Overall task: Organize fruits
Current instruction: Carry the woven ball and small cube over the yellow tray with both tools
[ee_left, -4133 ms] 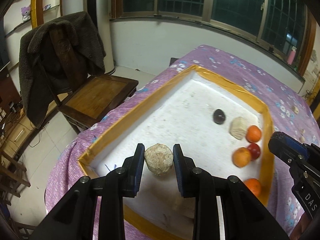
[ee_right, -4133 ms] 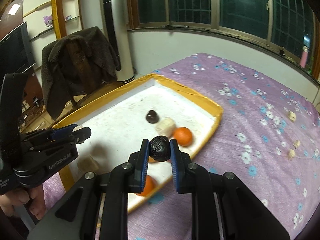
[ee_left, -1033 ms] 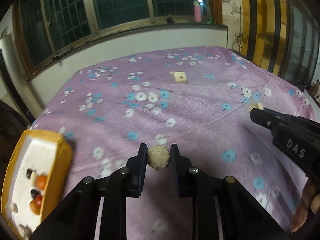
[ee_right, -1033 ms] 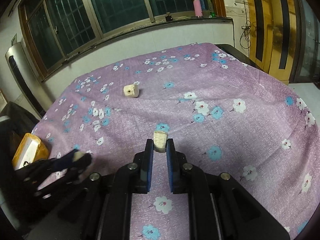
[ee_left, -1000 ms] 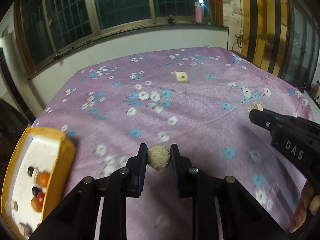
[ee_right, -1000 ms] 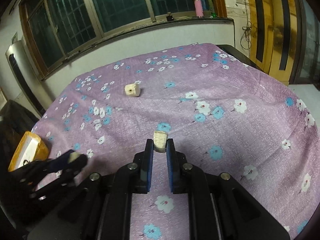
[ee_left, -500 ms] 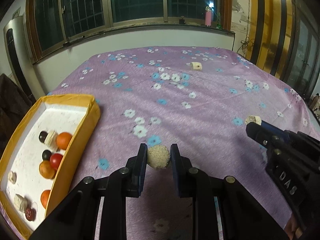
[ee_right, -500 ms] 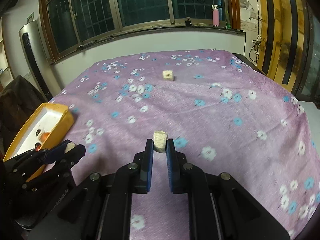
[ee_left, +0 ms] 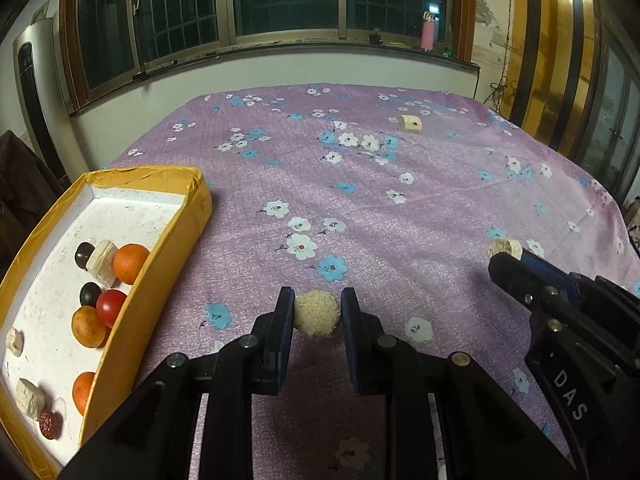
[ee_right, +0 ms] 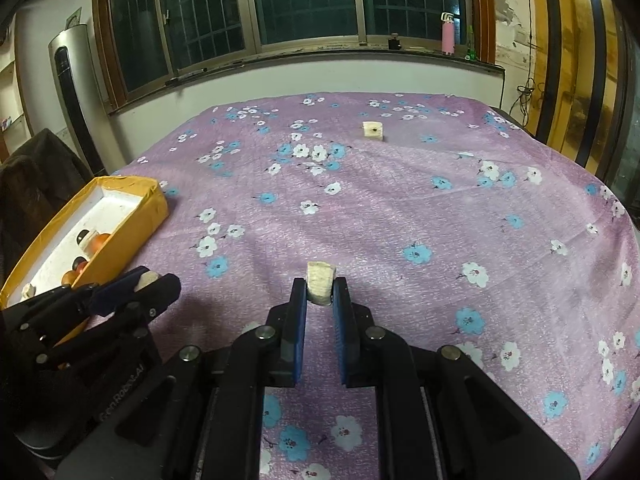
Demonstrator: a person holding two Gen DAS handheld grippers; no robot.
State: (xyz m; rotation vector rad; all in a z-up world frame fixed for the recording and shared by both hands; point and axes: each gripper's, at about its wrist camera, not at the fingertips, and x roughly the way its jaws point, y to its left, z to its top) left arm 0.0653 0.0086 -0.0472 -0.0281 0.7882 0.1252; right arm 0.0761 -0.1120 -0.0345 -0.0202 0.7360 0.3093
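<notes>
Yellow-taped and white inside, the shallow tray (ee_left: 200, 204) sits at the left edge of the purple flowered bedspread (ee_left: 400, 200), holding smooth oranges (ee_left: 130, 263), a glossy red tomato (ee_left: 111, 307), dark round fruits (ee_left: 84, 255) and pale rough chunks (ee_left: 103, 262). Right of the tray, the left gripper (ee_left: 316, 312) pinches a grainy beige ball (ee_left: 317, 313) between its black jaws. Further right, the right gripper (ee_right: 320, 290) clamps a pale, fibrous wedge (ee_right: 320, 286). Far beyond the tray lies a cream cube (ee_right: 373, 130) with a dark centre hole.
</notes>
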